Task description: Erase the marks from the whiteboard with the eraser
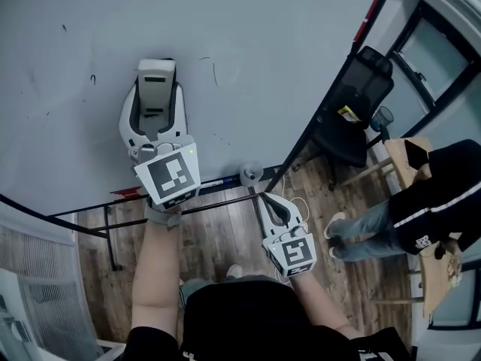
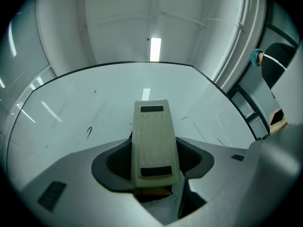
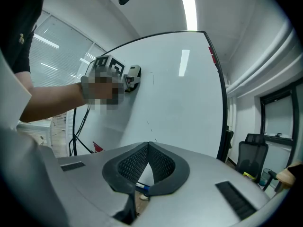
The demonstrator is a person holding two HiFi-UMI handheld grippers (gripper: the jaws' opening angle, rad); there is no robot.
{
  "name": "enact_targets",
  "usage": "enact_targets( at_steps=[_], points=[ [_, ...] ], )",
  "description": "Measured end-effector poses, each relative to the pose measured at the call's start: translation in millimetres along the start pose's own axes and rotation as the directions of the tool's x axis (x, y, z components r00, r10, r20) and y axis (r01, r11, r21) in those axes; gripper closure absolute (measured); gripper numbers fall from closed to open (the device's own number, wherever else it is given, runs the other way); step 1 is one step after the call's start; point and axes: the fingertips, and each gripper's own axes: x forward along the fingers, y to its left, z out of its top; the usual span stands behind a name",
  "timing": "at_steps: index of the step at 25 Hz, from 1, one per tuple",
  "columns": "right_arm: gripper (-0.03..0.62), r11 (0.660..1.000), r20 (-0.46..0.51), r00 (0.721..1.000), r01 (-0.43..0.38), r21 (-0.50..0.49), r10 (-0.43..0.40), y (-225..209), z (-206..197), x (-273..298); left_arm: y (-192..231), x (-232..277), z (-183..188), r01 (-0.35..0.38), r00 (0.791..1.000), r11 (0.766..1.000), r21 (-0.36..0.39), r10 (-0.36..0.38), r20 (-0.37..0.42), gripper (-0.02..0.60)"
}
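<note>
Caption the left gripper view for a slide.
Left gripper grips the eraser at the whiteboard, with faint pen marks scattered around it.

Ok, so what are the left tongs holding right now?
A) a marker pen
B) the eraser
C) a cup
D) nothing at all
B: the left gripper view shows the pale eraser clamped between the left tongs, held up by the whiteboard.
</note>
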Motion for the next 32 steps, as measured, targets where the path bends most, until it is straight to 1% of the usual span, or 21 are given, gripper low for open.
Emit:
enact_targets(
  at_steps=[2,4,8,10,14,19,21,23,25,27,29,30,32],
  points=[
    [0.566,1.0,0.001,1.0,0.016,0.003,-0.016,-5,0,-3,-14,6,11,0.027,0.999,0.998,0.054,-0.028,0.019,0.316],
    [0.568,0.999,0.005,0.999,0.032,0.002,-0.032,-10,1,-7,-32,12,19,0.071,0.997,0.991,0.115,-0.074,0.022,0.316],
    [0.568,0.997,0.013,0.997,0.071,0.005,-0.071,-21,2,-15,-77,21,21,0.17,0.985,0.972,0.16,-0.173,0.006,0.316],
    [0.567,0.995,0.009,0.995,0.096,0.021,-0.096,-27,0,-20,-94,22,22,0.202,0.979,0.961,0.189,-0.206,-0.002,0.316],
    [0.568,0.993,0.01,0.993,0.117,0.026,-0.118,-32,-2,-25,-115,17,15,0.25,0.968,0.947,0.202,-0.251,-0.021,0.316],
    [0.567,0.992,0.003,0.992,0.123,0.031,-0.123,-30,-5,-25,-132,6,-10,0.285,0.958,0.933,0.22,-0.28,-0.054,0.316],
    [0.567,0.992,0.001,0.992,0.126,0.029,-0.126,-28,-5,-26,-143,0,-23,0.331,0.944,0.915,0.23,-0.322,-0.075,0.316],
    [0.568,0.991,-0.004,0.991,0.13,0.03,-0.13,-26,-7,-26,-158,-8,-40,0.386,0.922,0.888,0.249,-0.372,-0.103,0.316],
    [0.566,0.991,-0.008,0.991,0.131,0.032,-0.131,-22,-8,-25,-167,-14,-52,0.413,0.911,0.871,0.265,-0.393,-0.124,0.316],
    [0.567,0.99,-0.012,0.991,0.135,0.038,-0.134,-17,-8,-25,-168,-15,-55,0.425,0.905,0.863,0.272,-0.402,-0.139,0.315],
    [0.567,0.989,-0.012,0.99,0.141,0.04,-0.141,-15,-7,-25,-166,-14,-52,0.442,0.897,0.861,0.253,-0.417,-0.146,0.316],
    [0.568,0.989,-0.011,0.989,0.145,0.039,-0.144,-14,-6,-26,-165,-12,-48,0.445,0.895,0.86,0.249,-0.422,-0.143,0.316],
    [0.568,0.988,-0.006,0.989,0.148,0.03,-0.148,-11,-4,-26,-160,-7,-39,0.438,0.899,0.86,0.263,-0.42,-0.125,0.316]
  ],
)
